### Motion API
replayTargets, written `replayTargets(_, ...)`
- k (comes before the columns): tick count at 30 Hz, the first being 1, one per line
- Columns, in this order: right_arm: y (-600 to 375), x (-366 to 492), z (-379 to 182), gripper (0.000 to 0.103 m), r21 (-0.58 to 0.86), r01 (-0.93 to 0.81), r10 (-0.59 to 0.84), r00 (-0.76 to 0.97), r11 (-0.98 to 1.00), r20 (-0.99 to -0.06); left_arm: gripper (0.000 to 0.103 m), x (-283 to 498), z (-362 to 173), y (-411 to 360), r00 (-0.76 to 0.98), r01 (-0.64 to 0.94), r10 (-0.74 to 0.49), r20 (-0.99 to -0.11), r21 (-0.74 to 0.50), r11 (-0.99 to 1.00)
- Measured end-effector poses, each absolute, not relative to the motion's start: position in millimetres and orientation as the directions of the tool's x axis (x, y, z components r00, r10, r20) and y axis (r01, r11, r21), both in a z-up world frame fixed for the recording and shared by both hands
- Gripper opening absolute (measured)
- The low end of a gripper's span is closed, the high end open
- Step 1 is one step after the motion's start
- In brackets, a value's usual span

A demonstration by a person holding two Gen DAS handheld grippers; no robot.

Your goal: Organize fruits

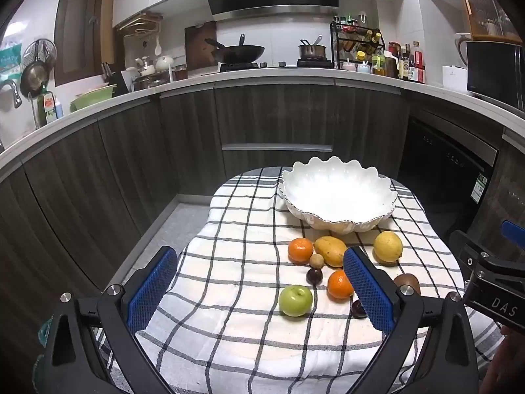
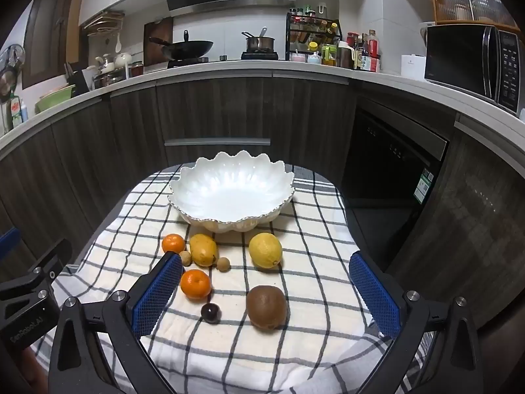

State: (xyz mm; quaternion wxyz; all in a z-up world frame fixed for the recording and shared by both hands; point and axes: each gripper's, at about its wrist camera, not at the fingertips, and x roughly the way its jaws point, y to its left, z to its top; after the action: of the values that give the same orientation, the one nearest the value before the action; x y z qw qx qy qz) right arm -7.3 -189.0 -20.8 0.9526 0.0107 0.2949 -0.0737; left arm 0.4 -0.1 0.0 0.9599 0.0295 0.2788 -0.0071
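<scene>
With the scalloped white ceramic bowl (image 2: 231, 193) empty at frame centre and the fruits loose below it on the checked-cloth tabletop (image 2: 311, 262), both the left gripper (image 1: 259, 289) and right gripper (image 2: 265, 292) hover wide open and empty, so sorting seems unstarted; the brown fuzzy kiwi (image 2: 266, 307) looks the nearest pick.

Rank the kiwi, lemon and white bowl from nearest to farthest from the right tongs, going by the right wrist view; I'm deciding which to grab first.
1. kiwi: nearest, on the checked cloth just ahead of the open right tongs.
2. lemon: farther back, near the middle.
3. white bowl: farthest, at the back of the cloth, nothing in it.
</scene>
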Motion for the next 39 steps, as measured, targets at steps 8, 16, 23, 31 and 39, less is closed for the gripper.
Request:
replayTargets(8,-188.8,-7.4,-21.2,0.103,-0.025,0.145,-0.134,0.815,0.989,-0.563,0.103,-0.9,-1.9,-2.4,0.853,0.031,-0.002,-0.522,0.047,0.998)
replayTargets(16,-189.7,-6.5,-21.9,0.103,-0.02,0.147,-0.133,0.817,0.989,-0.561,0.103,-0.7,-1.9,-1.6,0.851,0.035,-0.007,-0.526,0.044,0.998)
replayTargets(23,-188.4,-7.1,-21.6,0.103,-0.022,0.148,-0.135,0.817,0.989,-0.56,0.103,-0.4,-2.7,-1.3,0.851,0.034,-0.005,-0.525,0.045,0.998)
replayTargets(31,-188.0,-6.8,-21.7,0.103,-0.021,0.148,-0.134,0.817,0.989,-0.56,0.103,-0.3,-1.6,-1.2,0.85,0.035,-0.006,-0.526,0.046,0.998)
replayTargets(39,-188.2,-7.0,-21.8,0.103,-0.023,0.147,-0.134,0.817,0.989,-0.561,0.103,-0.1,-3.6,-1.4,0.85,0.035,-0.005,-0.526,0.047,0.998)
